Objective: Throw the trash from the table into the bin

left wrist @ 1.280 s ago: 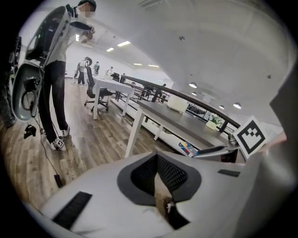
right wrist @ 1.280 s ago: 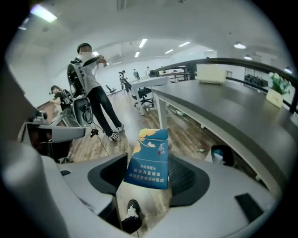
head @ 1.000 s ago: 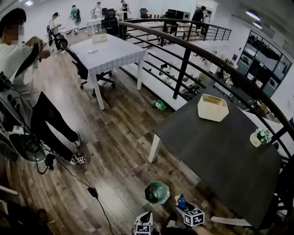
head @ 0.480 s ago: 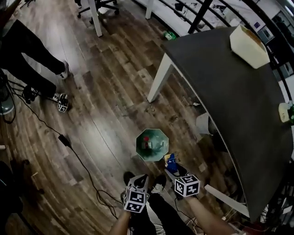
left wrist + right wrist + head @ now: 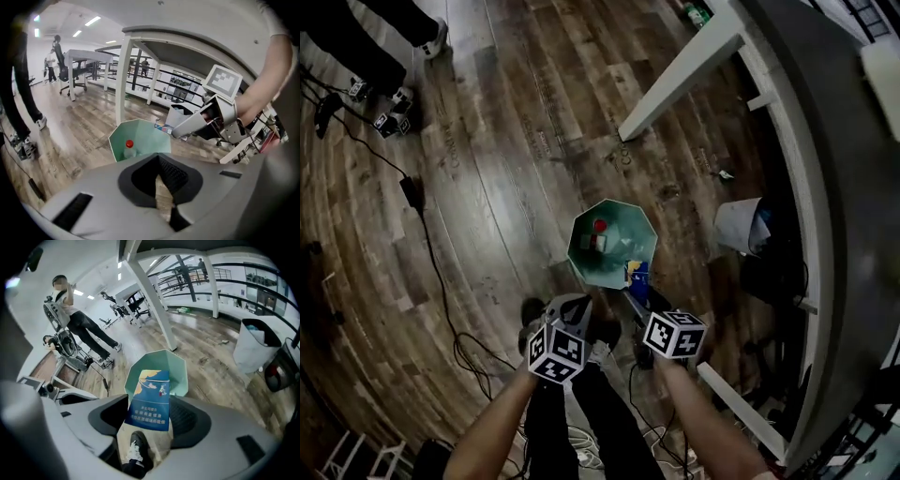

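Head view looks steeply down on a wooden floor where a green octagonal bin (image 5: pixel 628 214) stands left of the dark table (image 5: pixel 853 187), with both grippers at its near side. Right gripper (image 5: pixel 634 284) clamps a blue cigarette pack (image 5: pixel 636 274) between its pads, and the pack hangs over the bin's near-right rim. Right gripper view shows the pack (image 5: pixel 151 390) upright between the wide-set jaws, the bin's opening (image 5: pixel 176 369) just beyond it and a dark shoe (image 5: pixel 136 451) below. Left gripper (image 5: pixel 572 307) sits just near-left of the bin, holding nothing. Left gripper view has its jaw tips drawn together with only a sliver of floor showing behind them. Inside the bin (image 5: pixel 145 136) lies a bottle with a red cap (image 5: pixel 129 147). A white bag (image 5: pixel 736 225) sits under the table's edge, right of the bin
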### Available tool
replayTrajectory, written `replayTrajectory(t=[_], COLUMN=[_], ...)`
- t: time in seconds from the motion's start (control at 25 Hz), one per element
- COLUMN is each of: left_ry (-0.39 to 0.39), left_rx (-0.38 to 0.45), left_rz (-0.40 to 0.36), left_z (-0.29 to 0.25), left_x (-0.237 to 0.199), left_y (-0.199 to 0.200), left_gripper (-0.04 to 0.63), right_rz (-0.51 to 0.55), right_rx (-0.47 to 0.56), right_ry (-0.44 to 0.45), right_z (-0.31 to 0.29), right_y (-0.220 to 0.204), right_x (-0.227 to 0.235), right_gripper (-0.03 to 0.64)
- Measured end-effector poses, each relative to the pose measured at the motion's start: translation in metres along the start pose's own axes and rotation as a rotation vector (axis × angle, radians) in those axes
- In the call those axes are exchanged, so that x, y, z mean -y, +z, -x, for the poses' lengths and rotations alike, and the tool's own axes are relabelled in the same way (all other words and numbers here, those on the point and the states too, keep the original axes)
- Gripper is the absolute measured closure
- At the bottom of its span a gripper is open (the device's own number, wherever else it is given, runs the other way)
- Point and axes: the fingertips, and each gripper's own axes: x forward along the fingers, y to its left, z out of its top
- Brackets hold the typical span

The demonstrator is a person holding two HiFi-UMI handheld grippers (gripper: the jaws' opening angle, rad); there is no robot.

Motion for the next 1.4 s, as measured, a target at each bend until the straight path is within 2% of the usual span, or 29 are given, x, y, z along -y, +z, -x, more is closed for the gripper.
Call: replayTrajectory(t=[0.08, 0.16, 0.36, 0.48, 0.64, 0.76, 0.92, 1.16, 1.24, 1.4], left_ry=[-0.018, -0.034, -0.032, -0.047, -0.03, 0.003, 0.007, -0.007, 0.003, -0.002], left_rx=[-0.011, -0.014, 0.006, 0.004, 0.018, 0.026, 0.04, 0.039, 0.033, 0.03], left_rz=[-0.051, -0.07, -0.013, -0.018, -0.014, 0.017, 0.031, 0.051, 0.089, 0.109], left_z=[-0.012, -0.019, -0.018, -0.015, -0.021, -0.033, -0.045, -0.042, -0.034, -0.01], left_x=[-0.002, -0.003, -0.007, -0.002, -0.012, -0.027, -0.034, -0.03, -0.033, -0.032], left_y=[0.0, 0.0, 0.001, -0.002, 0.005, 0.009, 0.023, 0.027, 0.027, 0.036], left_gripper=[0.569, 0.57, 0.569, 0.569, 0.569, 0.571, 0.569, 0.569, 0.569, 0.571], right_rz=[0.029, 0.04, 0.053, 0.092, 0.143, 0.189, 0.199, 0.295, 0.332, 0.312], right_rx=[-0.005, -0.008, 0.014, 0.03, -0.011, -0.062, -0.071, -0.018, -0.013, -0.005], right_ry=[-0.002, -0.028, -0.106, -0.147, -0.178, -0.205, -0.196, -0.225, -0.234, -0.235], right_z=[-0.012, -0.021, -0.036, -0.038, -0.048, -0.056, -0.059, -0.046, -0.041, -0.027], right_y=[0.002, 0.006, 0.027, 0.037, 0.036, 0.021, 0.018, 0.03, 0.033, 0.04], right_x=[0.004, 0.01, 0.017, 0.017, 0.015, 0.015, 0.016, 0.02, 0.017, 0.004], right_gripper=[0.321, 0.321, 0.318, 0.319, 0.318, 0.319, 0.318, 0.311, 0.307, 0.272])
